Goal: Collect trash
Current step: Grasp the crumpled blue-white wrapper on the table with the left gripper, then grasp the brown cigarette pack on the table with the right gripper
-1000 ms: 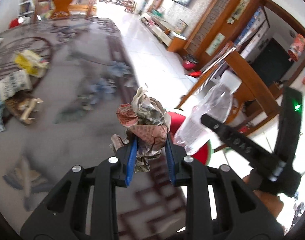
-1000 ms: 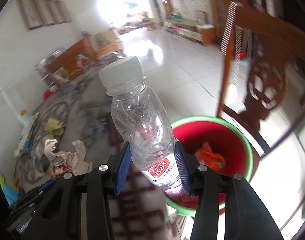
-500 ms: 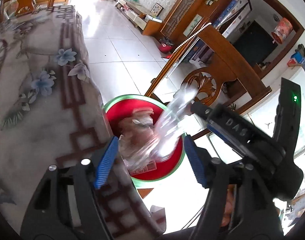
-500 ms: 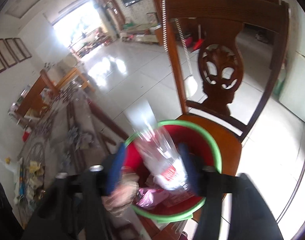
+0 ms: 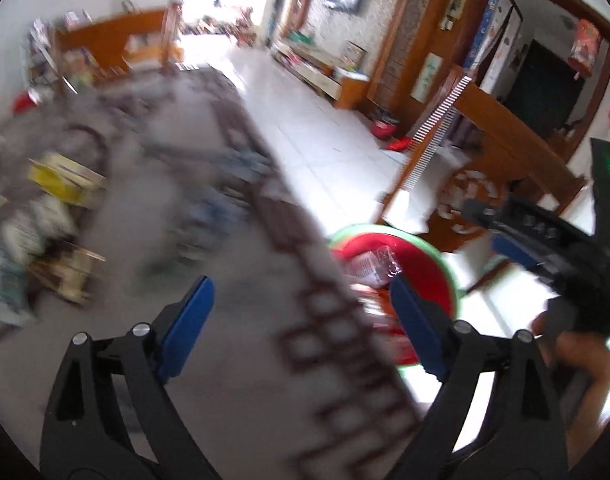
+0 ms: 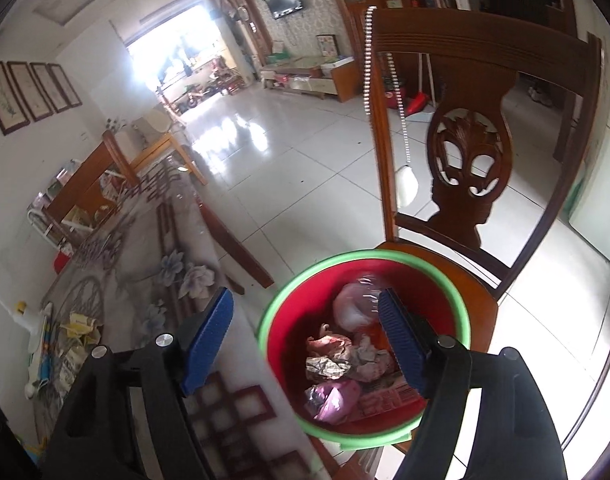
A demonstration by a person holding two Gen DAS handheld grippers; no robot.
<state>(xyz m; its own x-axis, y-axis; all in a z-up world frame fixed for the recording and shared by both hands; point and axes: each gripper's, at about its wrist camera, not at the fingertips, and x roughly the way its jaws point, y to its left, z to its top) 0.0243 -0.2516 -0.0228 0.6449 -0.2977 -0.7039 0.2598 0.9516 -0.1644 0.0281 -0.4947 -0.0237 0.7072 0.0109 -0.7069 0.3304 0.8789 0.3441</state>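
A red bin with a green rim (image 6: pixel 463 312) stands on a wooden chair seat beside the table. Crumpled paper (image 6: pixel 337 354), a clear plastic bottle (image 6: pixel 355 304) and a pink wrapper (image 6: pixel 333 398) lie inside it. My right gripper (image 6: pixel 305 338) is open and empty just above the bin. My left gripper (image 5: pixel 301 328) is open and empty over the table edge, with the bin (image 5: pixel 445 260) to its right. Yellow packaging (image 5: pixel 61 178) and other trash (image 5: pixel 57 270) lie on the table at the left, blurred. The right gripper (image 5: pixel 545 240) shows at the right of the left wrist view.
The carved wooden chair back (image 6: pixel 469 152) rises behind the bin. The grey patterned tablecloth (image 5: pixel 165 360) ends at a brown border near the bin. More scraps (image 6: pixel 77 330) lie far left in the right wrist view. White tiled floor (image 6: pixel 297 160) lies beyond.
Both grippers opened over the bin; the crumpled paper and the bottle dropped in. The left gripper has since swung back left toward the table; its view is motion-blurred.
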